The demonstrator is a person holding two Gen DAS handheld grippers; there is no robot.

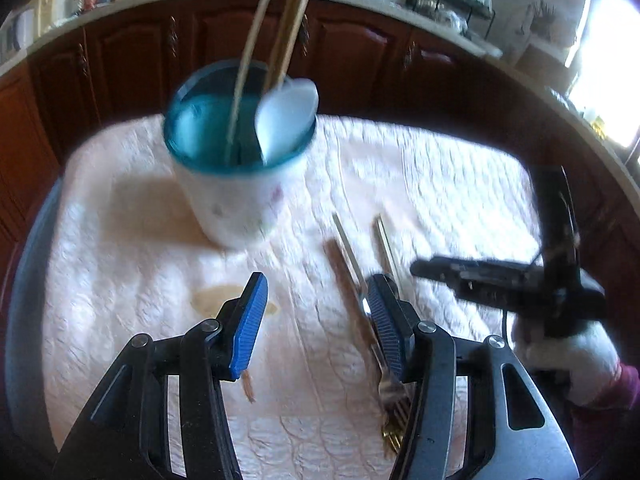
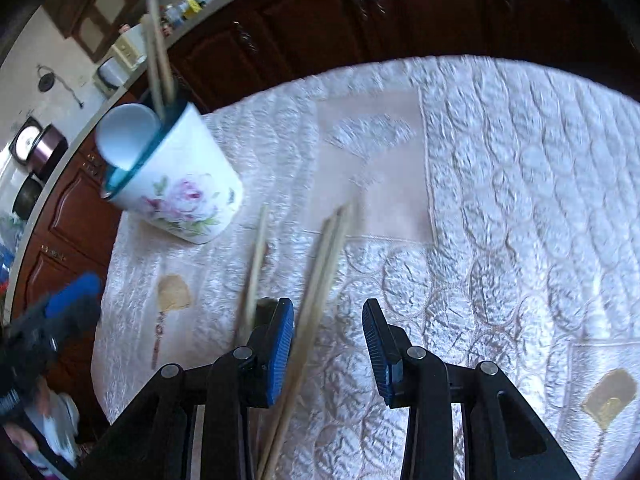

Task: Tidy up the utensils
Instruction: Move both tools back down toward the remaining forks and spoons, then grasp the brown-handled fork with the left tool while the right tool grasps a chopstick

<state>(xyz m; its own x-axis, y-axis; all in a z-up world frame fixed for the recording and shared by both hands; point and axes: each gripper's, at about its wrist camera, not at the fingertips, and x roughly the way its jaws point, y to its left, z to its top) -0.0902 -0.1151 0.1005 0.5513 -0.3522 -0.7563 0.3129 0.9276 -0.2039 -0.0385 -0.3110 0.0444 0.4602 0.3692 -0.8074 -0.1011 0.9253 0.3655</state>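
Left wrist: left gripper (image 1: 316, 294) hovering jaws apart, empty; fork (image 1: 386, 380) lying beside right pad at 5 o'clock; cup (image 1: 240, 152) at 11. Right wrist: right gripper (image 2: 328, 322) gaping, chopsticks (image 2: 316, 292) lying between fingers, unclamped.

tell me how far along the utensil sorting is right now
Done: three chopsticks and a white spoon stand in the floral cup. In hand: nothing; both the left tool and the right tool are open above the cloth. Left: a fork and loose chopsticks still lying on it.
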